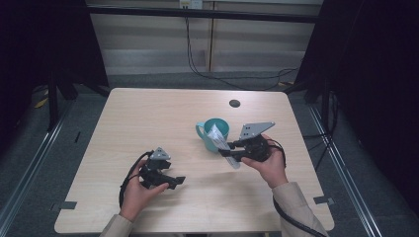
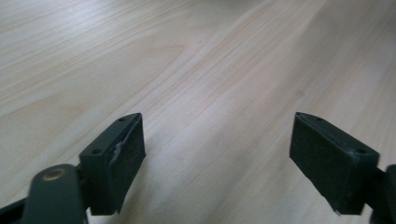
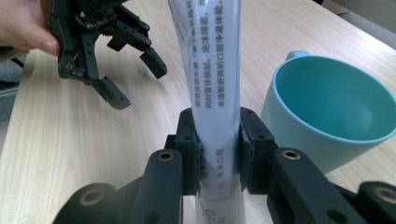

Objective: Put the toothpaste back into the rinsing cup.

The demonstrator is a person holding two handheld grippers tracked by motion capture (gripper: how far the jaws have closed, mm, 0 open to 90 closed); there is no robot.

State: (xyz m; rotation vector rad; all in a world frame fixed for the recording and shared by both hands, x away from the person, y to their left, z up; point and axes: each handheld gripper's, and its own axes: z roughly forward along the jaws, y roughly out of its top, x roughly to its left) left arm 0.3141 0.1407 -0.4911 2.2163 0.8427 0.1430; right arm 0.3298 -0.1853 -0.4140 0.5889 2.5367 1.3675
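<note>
Near left, the left gripper [image 1: 170,180] sits low over the bare table [image 1: 148,113], jaws spread wide with nothing between them. Over to the right, the right gripper [image 3: 218,144] has its jaws clamped tight on a white tube [image 3: 215,88], pinching it on both sides. The tube slants up and away, its far end at the rim of the teal cup [image 1: 213,132], mid-table, just beyond the right gripper.

The white tube [image 3: 217,79] carries columns of small Chinese print, too fine to read reliably.
</note>
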